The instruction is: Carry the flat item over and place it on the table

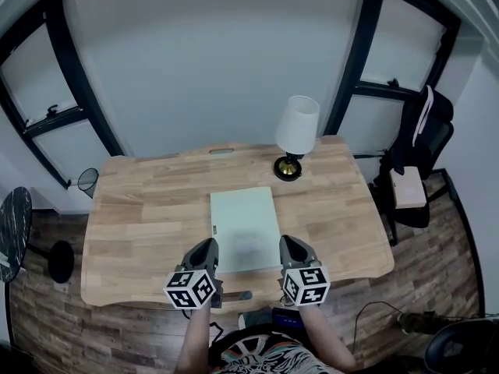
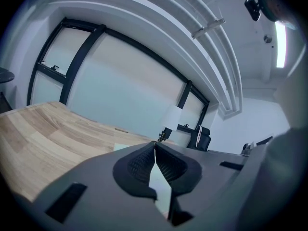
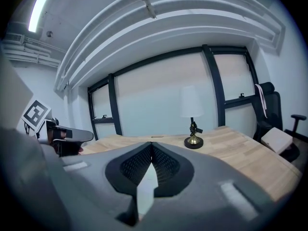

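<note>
A pale green flat sheet [image 1: 244, 228] lies flat on the wooden table [image 1: 140, 209], near the front middle. My left gripper [image 1: 206, 249] hovers at the sheet's near left corner and my right gripper [image 1: 292, 248] at its near right corner. In the left gripper view the jaws [image 2: 155, 144] meet at the tips, with the sheet [image 2: 122, 147] showing just beyond them. The right gripper's [image 3: 151, 144] jaws also touch, and the sheet [image 3: 147, 186] shows below through the gap. Both are shut, with nothing seen between the pads.
A table lamp [image 1: 296, 131] with a white shade stands behind the sheet at the back right. Right of the table is a black office chair [image 1: 421, 146] with a box [image 1: 407, 187] on it. A wire bin [image 1: 88, 179] and a black round stool [image 1: 61, 259] stand at the left.
</note>
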`<state>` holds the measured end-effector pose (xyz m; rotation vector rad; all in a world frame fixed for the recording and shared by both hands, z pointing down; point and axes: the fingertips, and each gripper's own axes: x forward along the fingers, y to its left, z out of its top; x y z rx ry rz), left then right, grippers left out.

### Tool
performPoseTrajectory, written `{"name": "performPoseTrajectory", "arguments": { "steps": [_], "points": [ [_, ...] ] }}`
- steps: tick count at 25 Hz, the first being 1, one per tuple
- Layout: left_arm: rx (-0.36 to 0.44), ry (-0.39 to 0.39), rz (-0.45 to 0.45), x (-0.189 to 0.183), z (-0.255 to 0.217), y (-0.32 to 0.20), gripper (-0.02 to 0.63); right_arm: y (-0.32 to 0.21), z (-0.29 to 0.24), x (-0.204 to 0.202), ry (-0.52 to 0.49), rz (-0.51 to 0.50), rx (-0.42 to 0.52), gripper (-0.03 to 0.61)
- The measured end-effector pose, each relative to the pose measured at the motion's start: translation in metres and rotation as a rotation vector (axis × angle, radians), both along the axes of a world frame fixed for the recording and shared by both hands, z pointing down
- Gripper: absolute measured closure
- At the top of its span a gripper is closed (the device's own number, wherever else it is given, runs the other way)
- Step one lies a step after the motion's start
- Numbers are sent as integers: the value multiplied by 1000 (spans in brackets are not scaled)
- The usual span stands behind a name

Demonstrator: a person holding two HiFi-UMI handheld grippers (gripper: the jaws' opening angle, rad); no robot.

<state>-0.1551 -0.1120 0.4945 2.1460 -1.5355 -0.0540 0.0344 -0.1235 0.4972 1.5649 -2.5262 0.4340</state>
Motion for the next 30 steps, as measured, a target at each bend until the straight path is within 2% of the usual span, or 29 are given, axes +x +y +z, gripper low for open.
{"name": "performPoseTrajectory", "arguments": {
  "steps": [18, 25, 30],
  "points": [
    [16, 2, -2, 2, -4, -12, 603, -1, -2, 8, -3, -2, 1, 572],
    [42, -27, 9, 4, -8, -15, 603, -6, -1, 17, -57, 30, -21, 572],
    [36, 14, 2, -2, -7, -18, 603, -10, 4, 19, -58, 39, -32, 572]
  ]
}}
